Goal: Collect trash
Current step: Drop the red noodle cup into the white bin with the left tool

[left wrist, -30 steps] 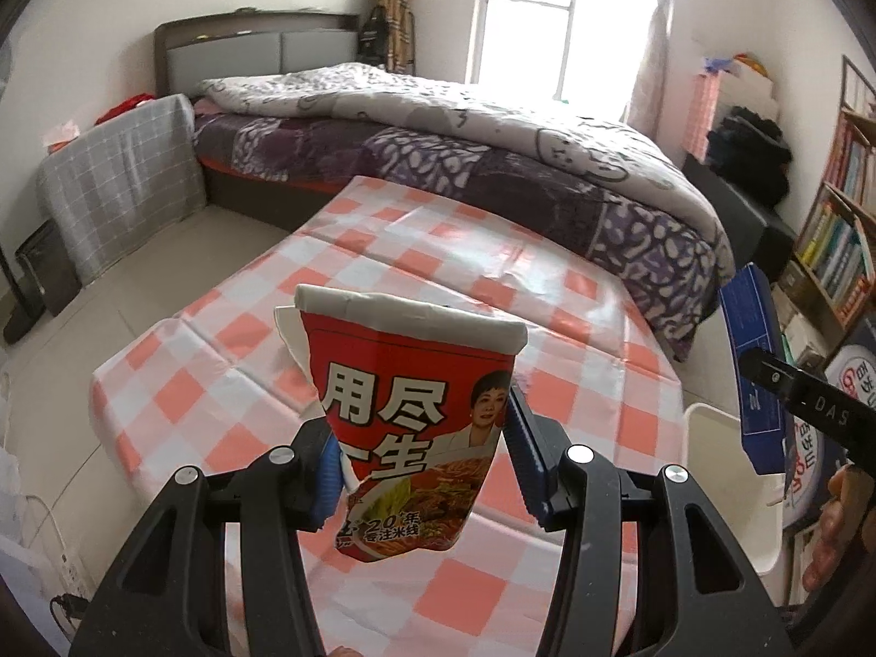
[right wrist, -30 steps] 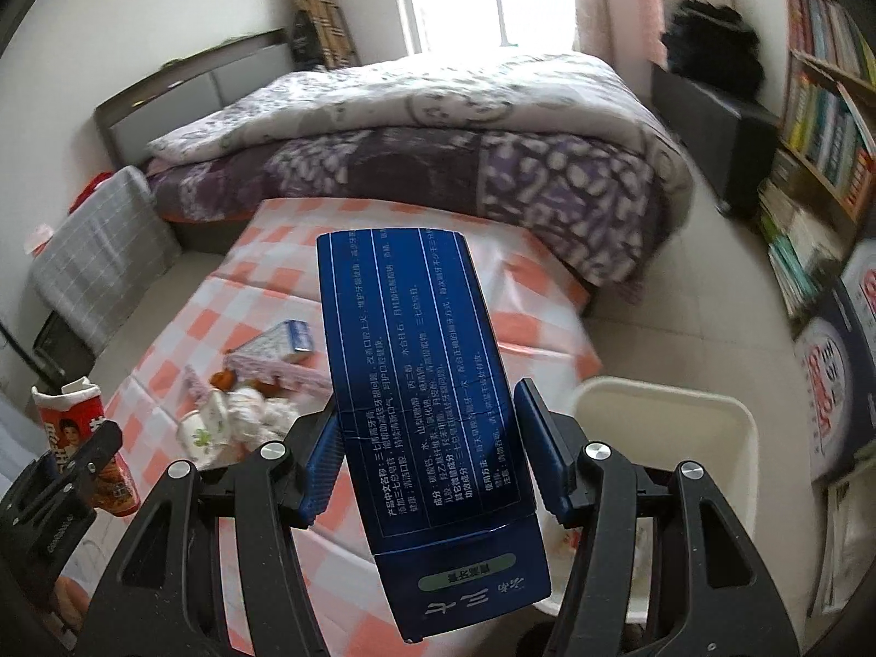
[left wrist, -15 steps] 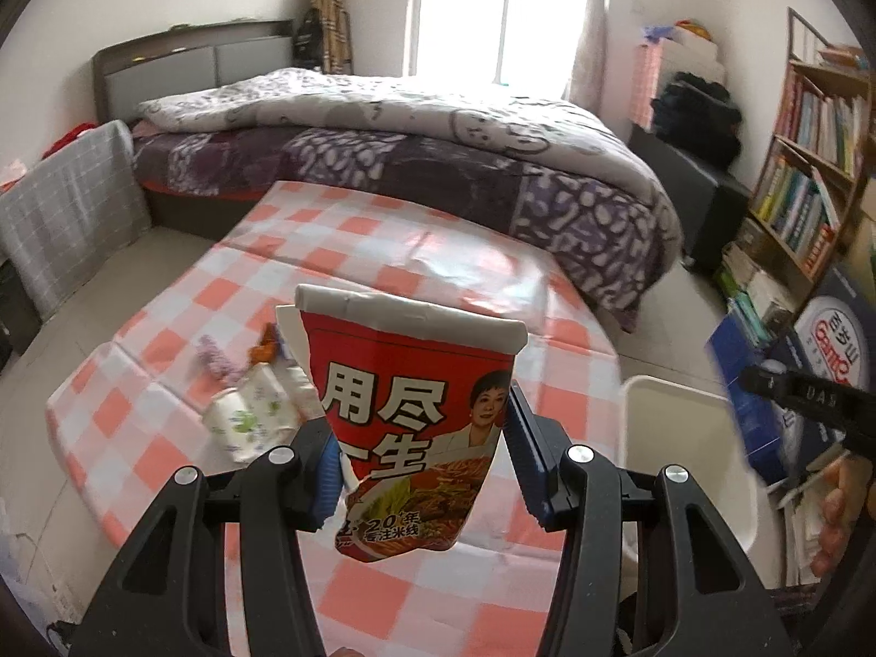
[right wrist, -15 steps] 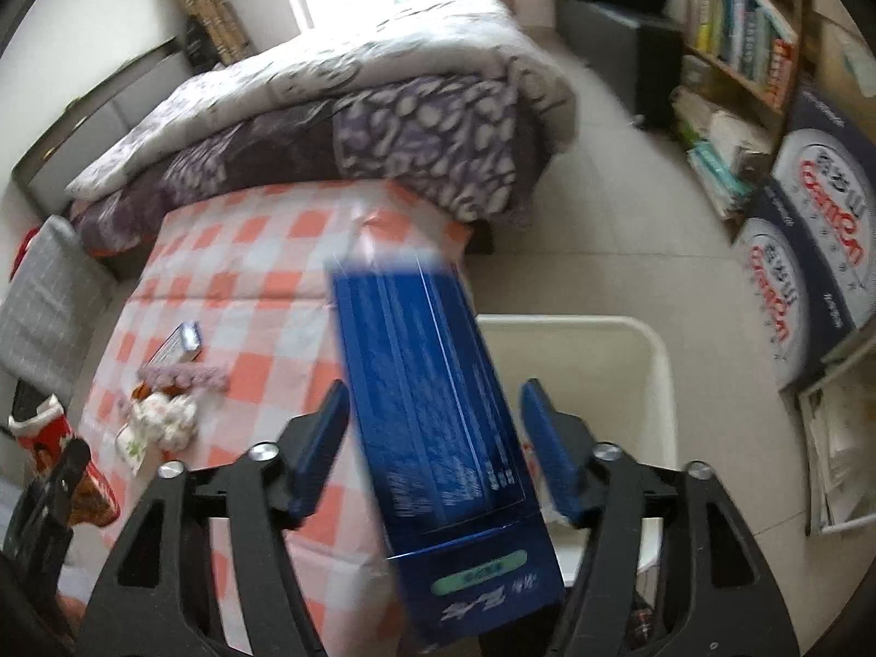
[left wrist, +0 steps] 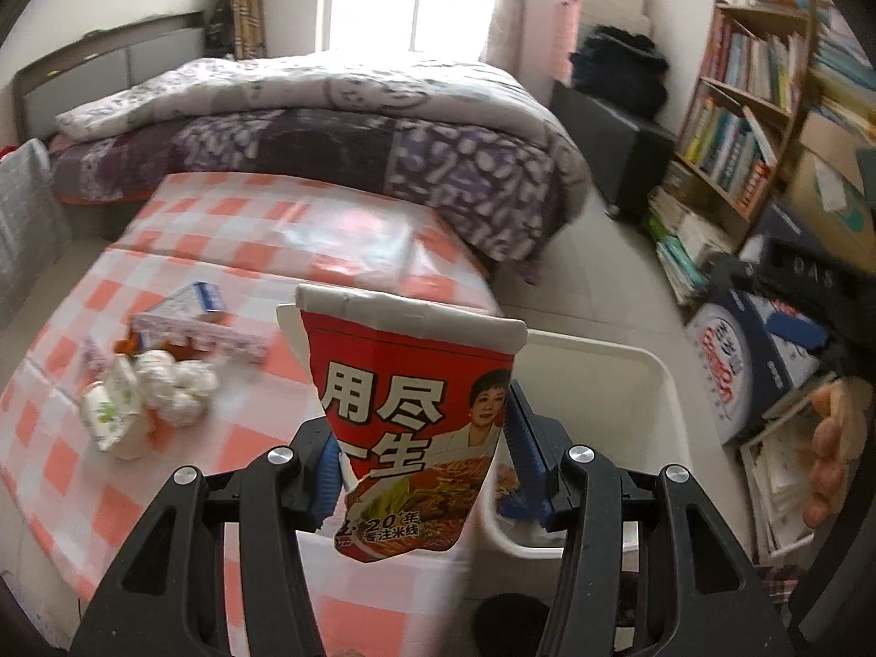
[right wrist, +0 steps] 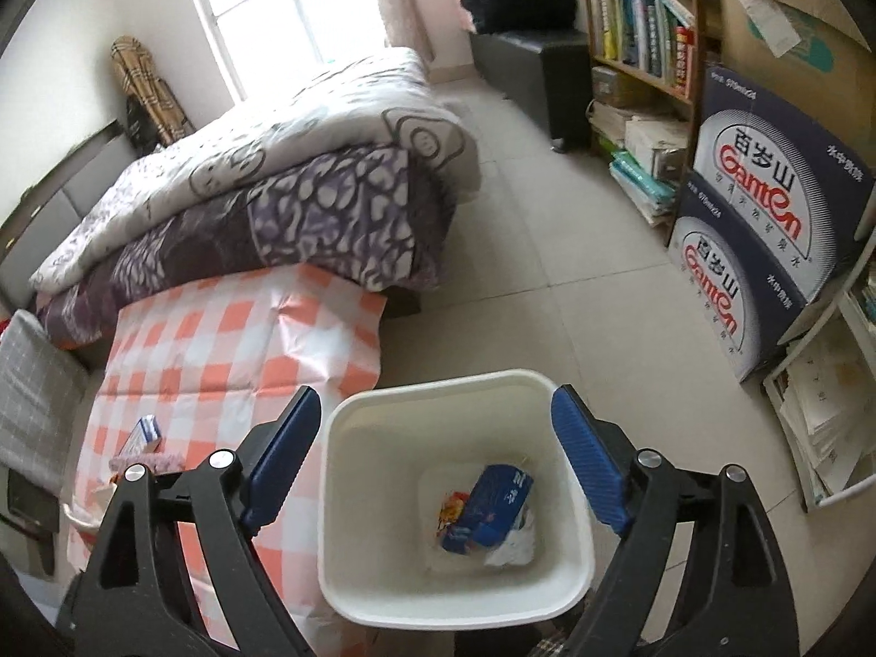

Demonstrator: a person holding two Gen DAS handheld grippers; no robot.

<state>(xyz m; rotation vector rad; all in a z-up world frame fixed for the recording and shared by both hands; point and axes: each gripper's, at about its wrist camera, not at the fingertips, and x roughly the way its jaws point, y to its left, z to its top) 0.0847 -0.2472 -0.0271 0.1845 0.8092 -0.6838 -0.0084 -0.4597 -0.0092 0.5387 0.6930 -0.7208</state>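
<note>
My left gripper (left wrist: 419,465) clamps a noodle cup (left wrist: 410,416) beside the bin (right wrist: 350,498); my right gripper (right wrist: 435,465) is opening, empty, above it

The red instant-noodle cup (left wrist: 416,427) bears large white characters "用尽" and "一生", and near its base "20年". Two stacked dark cardboard boxes (right wrist: 766,241) carry "Ganten" in red beneath "百岁山".

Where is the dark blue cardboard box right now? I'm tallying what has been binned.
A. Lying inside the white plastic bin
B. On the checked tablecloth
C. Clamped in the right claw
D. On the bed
A: the dark blue cardboard box lies at the bottom of the white plastic bin, among other scraps.
</note>
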